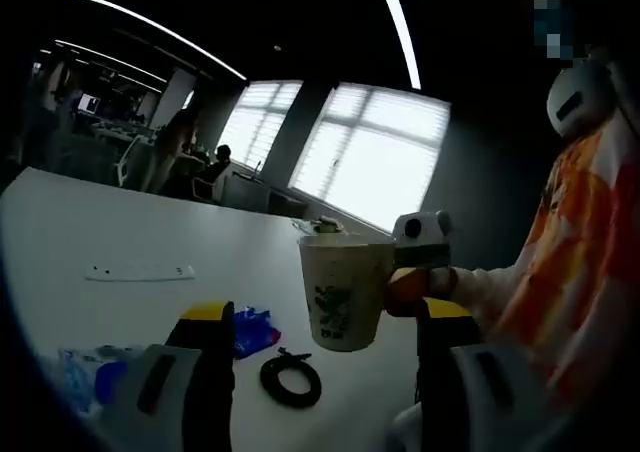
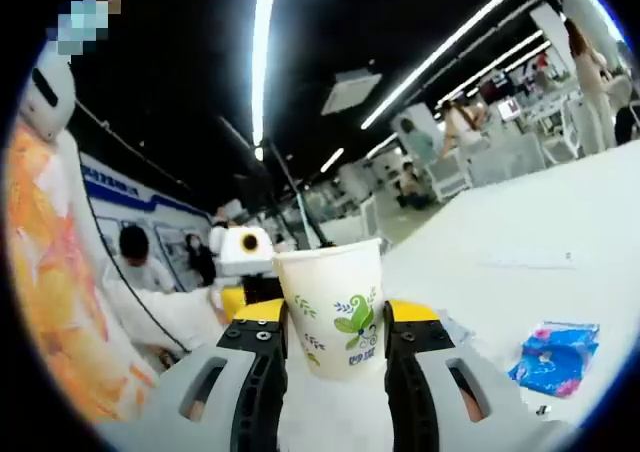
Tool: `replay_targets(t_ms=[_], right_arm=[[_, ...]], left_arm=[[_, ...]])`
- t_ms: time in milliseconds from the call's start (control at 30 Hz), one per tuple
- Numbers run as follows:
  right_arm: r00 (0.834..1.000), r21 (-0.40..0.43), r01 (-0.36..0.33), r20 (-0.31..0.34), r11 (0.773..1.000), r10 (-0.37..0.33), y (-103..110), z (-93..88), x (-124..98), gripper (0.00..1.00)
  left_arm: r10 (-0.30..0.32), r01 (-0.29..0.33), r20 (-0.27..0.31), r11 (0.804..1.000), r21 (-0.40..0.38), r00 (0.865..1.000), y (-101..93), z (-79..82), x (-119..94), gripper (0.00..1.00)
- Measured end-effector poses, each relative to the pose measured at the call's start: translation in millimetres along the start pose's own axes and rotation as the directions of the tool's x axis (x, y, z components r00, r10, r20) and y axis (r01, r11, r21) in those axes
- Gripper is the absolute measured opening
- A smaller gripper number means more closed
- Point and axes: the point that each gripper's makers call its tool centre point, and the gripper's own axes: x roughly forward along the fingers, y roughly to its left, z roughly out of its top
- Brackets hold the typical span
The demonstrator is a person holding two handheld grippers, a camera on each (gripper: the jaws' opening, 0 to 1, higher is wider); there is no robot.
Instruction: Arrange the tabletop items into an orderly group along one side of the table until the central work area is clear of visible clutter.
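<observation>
Where the right hand-held gripper (image 2: 335, 324) rises in its own view, a white paper cup (image 2: 333, 307) is seen clamped between its two yellow-tipped jaws and held up off the white counter (image 2: 560, 222). A green leaf design is printed on the cup, with small writing beneath it that cannot be read. A blue packet (image 2: 556, 354) is seen lying on the counter to the right, its print too blurred to make out, and a person's orange patterned sleeve (image 2: 50, 272) is cut off at the left.

From the left gripper view, the same cup (image 1: 343, 290) is seen in the air above the counter (image 1: 120, 222), gripped from the right side. The left hand-held gripper (image 1: 325, 357) is seen with its jaws apart and nothing between them. Beyond them, a coiled black cable (image 1: 291, 379), a crumpled blue wrapper (image 1: 253, 330) and a long white power strip (image 1: 139, 271) lie on the counter. A clear packet with blue print (image 1: 85, 377) is partly hidden behind the left jaw.
</observation>
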Motion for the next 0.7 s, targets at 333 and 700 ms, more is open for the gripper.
replay_targets(t_ms=[333, 700], right_arm=[[0.995, -0.333, 0.010, -0.089, 0.943, -0.042, 16, -16.5, 13, 0.36], [0.998, -0.362, 0.011, -0.051, 0.932, -0.031, 18, -12.3, 8, 0.35]], left_arm=[[0.111, -0.094, -0.096, 0.982, 0.166, 0.989, -16.1, 10.8, 5, 0.62], [0.056, -0.019, -0.174, 0.978, 0.206, 0.983, -29.0, -1.8, 12, 0.23]])
